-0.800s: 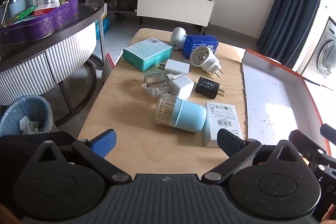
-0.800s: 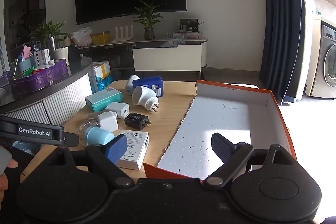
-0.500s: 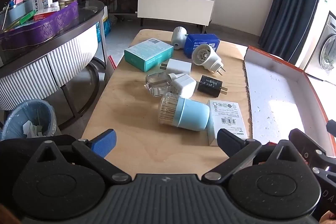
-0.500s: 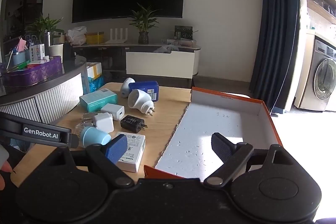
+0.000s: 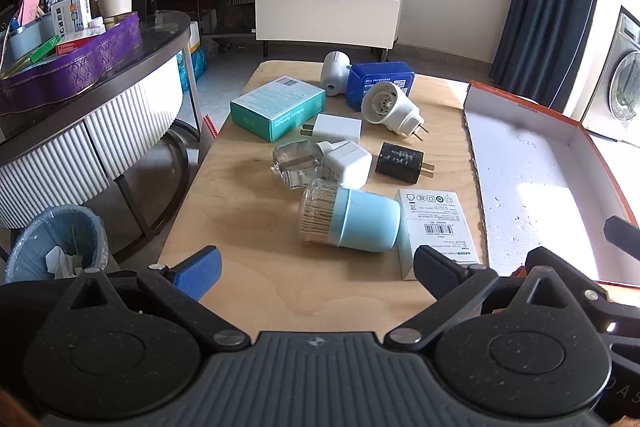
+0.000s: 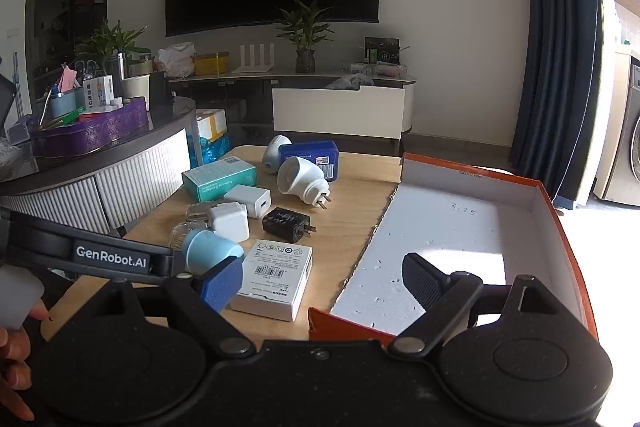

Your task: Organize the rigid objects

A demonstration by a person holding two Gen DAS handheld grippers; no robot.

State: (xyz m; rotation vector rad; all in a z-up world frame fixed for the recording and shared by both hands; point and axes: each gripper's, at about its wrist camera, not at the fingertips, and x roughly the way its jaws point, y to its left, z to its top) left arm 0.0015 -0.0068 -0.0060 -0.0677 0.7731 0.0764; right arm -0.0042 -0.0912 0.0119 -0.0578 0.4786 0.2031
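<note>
A light-blue toothpick holder [image 5: 352, 221] lies on its side on the wooden table [image 5: 248, 227], next to a white barcode box [image 5: 438, 227]. Beyond lie a glass jar [image 5: 297, 163], white chargers [image 5: 347, 167], a black charger [image 5: 401, 163], a teal box [image 5: 278, 113], a round white plug adapter [image 5: 390, 107] and a blue box [image 5: 380, 83]. An orange-rimmed white box lid [image 6: 452, 235] lies to the right. My left gripper [image 5: 316, 269] is open and empty, near the table's front edge. My right gripper [image 6: 324, 277] is open and empty over the lid's near corner.
A dark curved counter [image 5: 92, 95] with a purple tray stands left of the table. A blue waste bin [image 5: 56, 247] sits on the floor below it. A TV bench [image 5: 328, 19] stands behind. A washing machine [image 5: 616, 91] stands at right.
Both grippers have risen and pulled back a little, so the table objects sit lower in both views. Nothing on the table has moved. Both stay open.
</note>
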